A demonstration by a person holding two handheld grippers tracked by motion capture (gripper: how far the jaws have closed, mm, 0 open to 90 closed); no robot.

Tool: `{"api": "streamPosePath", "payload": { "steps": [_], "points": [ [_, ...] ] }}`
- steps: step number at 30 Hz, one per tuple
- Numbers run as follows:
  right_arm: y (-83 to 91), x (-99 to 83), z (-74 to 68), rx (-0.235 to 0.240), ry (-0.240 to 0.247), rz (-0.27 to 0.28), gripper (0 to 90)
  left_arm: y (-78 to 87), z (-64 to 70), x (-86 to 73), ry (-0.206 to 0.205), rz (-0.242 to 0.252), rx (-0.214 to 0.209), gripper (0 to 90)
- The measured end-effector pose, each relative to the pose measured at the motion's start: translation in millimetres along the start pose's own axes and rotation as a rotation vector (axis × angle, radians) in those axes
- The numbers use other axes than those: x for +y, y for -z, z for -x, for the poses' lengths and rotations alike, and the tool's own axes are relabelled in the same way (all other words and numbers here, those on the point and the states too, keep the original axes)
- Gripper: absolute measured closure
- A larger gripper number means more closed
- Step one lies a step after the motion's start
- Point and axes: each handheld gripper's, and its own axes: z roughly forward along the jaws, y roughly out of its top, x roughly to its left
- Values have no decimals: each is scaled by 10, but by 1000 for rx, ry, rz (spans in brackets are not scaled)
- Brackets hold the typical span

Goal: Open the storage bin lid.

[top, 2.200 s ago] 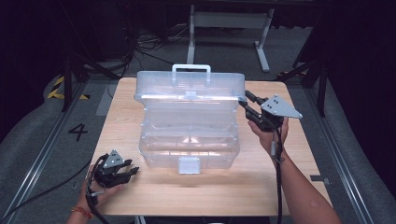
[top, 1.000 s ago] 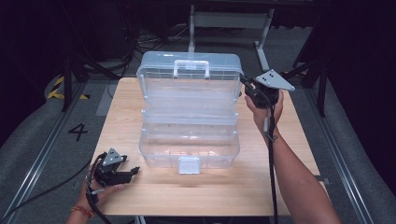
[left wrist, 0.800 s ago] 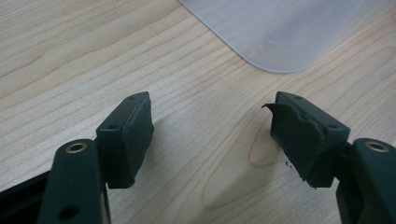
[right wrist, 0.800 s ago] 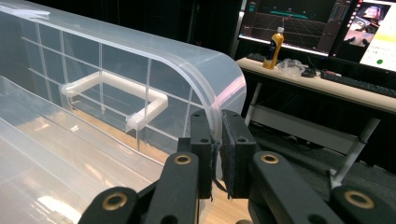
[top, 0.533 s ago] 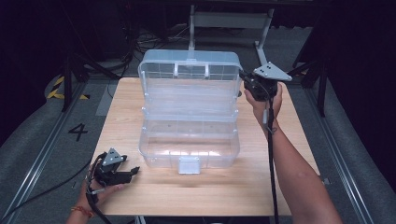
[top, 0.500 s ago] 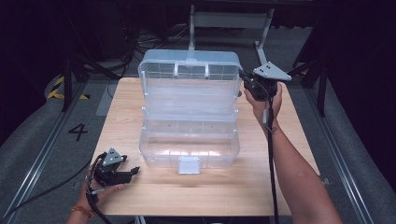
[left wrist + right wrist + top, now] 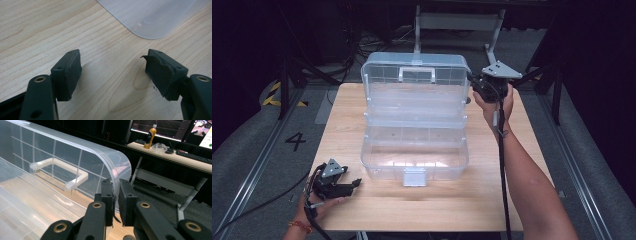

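High view, clear plastic hinged storage box (image 7: 414,130) at centre of light wooden table (image 7: 532,150), lid (image 7: 414,75) raised at far side, right gripper (image 7: 473,80) clamped on lid's right edge, left gripper (image 7: 356,182) at near-left corner, jaws spread wide, holding nothing.

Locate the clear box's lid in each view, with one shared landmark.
High view: lid stands raised at the table's far edge, upper centre.
Left gripper view: not in it.
Right gripper view: lid spans the left, its edge pinched by the jaws.
Shared landmark: white handle.
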Motion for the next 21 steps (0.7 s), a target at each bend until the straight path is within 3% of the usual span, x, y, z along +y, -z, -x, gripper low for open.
{"api": "streamPosePath", "payload": {
  "steps": [9,21],
  "points": [
    [-73,16,30,-1,14,-18,830,-1,0,0,0,1,-2,295],
    [-207,40,96,4,-5,-50,828,-1,1,-2,0,3,4,295]
  ]
}}
